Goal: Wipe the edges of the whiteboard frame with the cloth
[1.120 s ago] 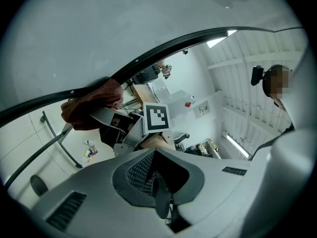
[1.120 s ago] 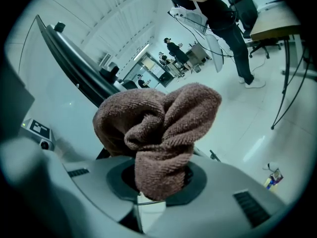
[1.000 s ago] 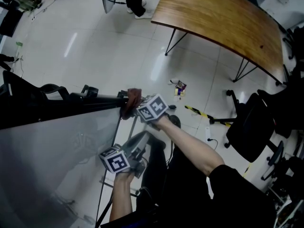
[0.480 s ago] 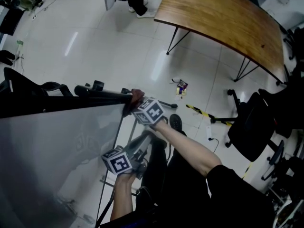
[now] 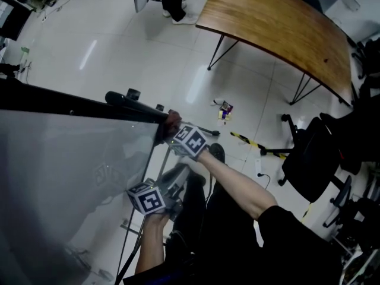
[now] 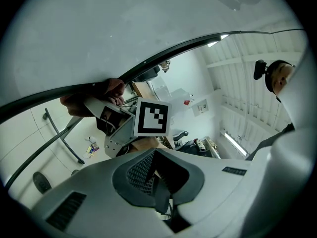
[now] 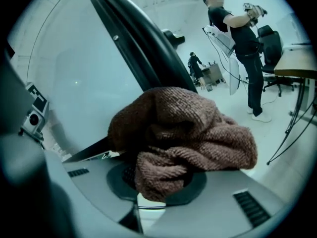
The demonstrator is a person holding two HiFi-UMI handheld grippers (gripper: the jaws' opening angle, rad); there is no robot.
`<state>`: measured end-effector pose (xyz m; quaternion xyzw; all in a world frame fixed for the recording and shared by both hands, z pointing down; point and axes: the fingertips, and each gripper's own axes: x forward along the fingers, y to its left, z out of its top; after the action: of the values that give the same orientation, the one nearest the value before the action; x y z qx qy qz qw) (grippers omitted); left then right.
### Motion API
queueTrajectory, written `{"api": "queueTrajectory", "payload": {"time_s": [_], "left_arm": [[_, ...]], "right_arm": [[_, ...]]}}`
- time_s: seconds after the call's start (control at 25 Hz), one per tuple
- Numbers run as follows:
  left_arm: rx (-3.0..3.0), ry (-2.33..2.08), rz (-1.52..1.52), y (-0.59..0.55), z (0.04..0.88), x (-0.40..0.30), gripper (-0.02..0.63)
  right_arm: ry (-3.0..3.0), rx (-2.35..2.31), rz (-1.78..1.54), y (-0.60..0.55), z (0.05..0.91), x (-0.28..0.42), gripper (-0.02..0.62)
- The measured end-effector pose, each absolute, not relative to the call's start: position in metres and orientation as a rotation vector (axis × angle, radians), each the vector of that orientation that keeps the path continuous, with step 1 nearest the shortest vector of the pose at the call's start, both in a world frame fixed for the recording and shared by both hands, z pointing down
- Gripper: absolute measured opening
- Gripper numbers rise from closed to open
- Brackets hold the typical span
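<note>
The right tool [image 7: 157, 185] is clenching a brown knitted cloth [image 7: 184, 133] against the corner of the whiteboard's black frame [image 5: 77, 105]. The left tool [image 6: 156, 190] is hanging clenched and empty, over a glossy white floor [image 5: 119, 52] and near a curved wooden table [image 5: 279, 22].

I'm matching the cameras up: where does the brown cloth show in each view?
Head view: cloth at centre, at the corner of the whiteboard frame.
Left gripper view: cloth left of centre, against the whiteboard frame.
Right gripper view: cloth mid-picture, between the jaws.
Shared landmark: the dark whiteboard frame.
</note>
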<state>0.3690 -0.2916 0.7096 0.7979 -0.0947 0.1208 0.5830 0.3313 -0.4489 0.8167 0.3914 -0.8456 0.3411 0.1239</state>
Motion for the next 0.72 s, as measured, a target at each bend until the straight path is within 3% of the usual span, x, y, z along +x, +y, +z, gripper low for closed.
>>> {"api": "queueTrajectory", "payload": {"time_s": [0.72], "left_arm": [[1.871, -0.114, 0.297, -0.268, 0.710, 0.354, -0.013]], "right_arm": [[-2.566, 1.019, 1.160, -0.427, 0.805, 0.302, 0.075]]}}
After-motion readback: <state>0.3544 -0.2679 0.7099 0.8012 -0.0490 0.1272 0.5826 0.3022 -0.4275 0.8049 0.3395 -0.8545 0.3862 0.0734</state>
